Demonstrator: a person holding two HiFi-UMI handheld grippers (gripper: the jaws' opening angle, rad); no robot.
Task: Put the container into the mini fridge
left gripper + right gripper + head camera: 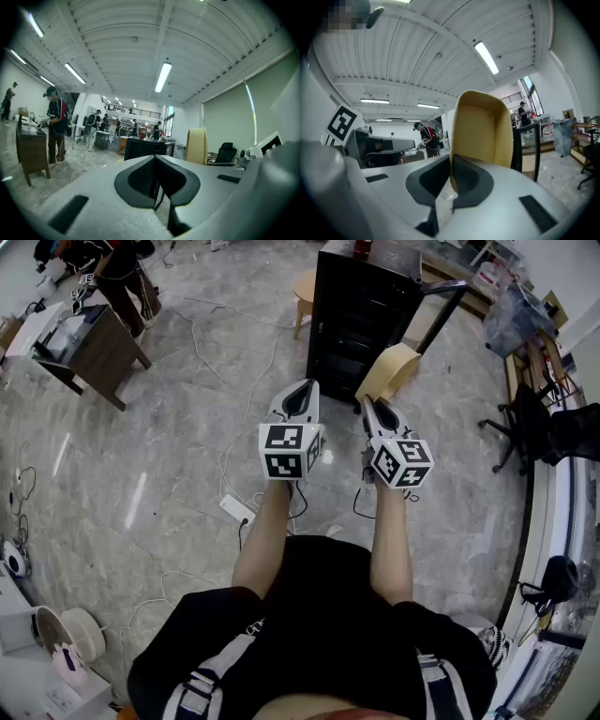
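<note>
Tan container (394, 369) | in right tool (368, 402) | long axis toward mini fridge (358, 324)

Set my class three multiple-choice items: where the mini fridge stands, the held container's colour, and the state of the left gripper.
1. The mini fridge stands: A) on the floor ahead of the person; B) on a desk; C) behind the person.
2. The container in the right gripper is: A) blue; B) tan-yellow; C) red.
3. The left gripper is: A) wide open; B) shut on the container; C) shut, empty.
Answers: 1 A, the head view shows it in front; 2 B, plain in the right gripper view; 3 C, its jaws meet with nothing between.
</note>
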